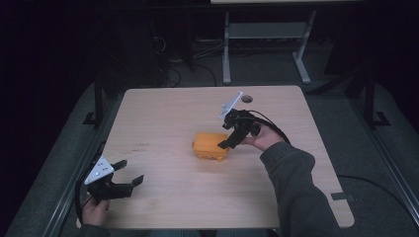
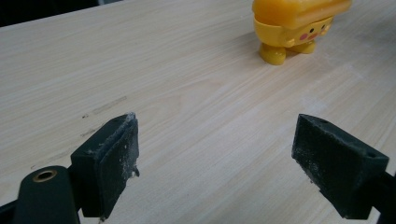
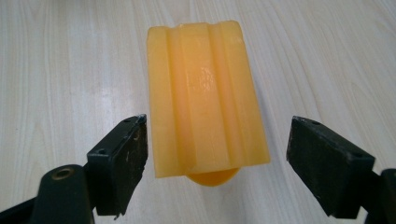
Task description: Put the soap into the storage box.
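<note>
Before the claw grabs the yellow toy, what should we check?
1. Right claw open wide enough for the yellow toy: ok.
2. Toy sits between its jaws: ok, near end only.
3. Jaws touching the toy: not yet; left jaw looks close, right has a gap.
4. Toy standing steady on the table: ok, on its feet.
5. Left claw out of the way: ok, open and far off.
6. Grip will hold: cannot tell.

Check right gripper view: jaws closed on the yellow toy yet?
No: the right gripper is open, jaws either side of the yellow toy with gaps showing.
</note>
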`<action>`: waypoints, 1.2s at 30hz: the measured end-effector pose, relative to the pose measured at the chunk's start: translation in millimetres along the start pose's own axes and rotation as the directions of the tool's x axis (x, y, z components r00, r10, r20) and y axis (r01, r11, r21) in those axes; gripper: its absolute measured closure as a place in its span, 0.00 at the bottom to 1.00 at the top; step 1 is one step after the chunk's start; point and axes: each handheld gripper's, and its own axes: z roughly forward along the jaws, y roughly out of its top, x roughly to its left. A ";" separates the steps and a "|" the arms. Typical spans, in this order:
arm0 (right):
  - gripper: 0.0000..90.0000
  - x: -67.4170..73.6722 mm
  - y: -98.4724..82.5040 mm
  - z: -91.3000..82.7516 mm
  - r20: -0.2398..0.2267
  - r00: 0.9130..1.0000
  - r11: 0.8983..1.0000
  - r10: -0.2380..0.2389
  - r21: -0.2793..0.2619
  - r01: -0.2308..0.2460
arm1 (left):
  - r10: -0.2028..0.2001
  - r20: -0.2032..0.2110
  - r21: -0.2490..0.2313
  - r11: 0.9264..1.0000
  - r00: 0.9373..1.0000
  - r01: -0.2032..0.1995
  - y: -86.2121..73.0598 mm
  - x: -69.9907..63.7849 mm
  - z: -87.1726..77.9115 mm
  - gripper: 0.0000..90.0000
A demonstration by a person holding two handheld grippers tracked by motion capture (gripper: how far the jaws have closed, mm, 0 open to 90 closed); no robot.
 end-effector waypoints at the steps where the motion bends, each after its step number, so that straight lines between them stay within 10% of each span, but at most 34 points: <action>1: 0.22 0.0 0.0 0.0 0.000 1.000 1.000 0.000 0.000 0.000 | 0.000 0.000 0.000 1.000 1.000 0.000 0.0 0.0 0.0 0.16; 36: 0.25 6.4 -40.7 -18.7 0.009 0.995 0.995 0.103 -0.010 -0.103 | 0.003 0.003 0.006 1.000 1.000 -0.003 0.2 -1.7 2.2 0.16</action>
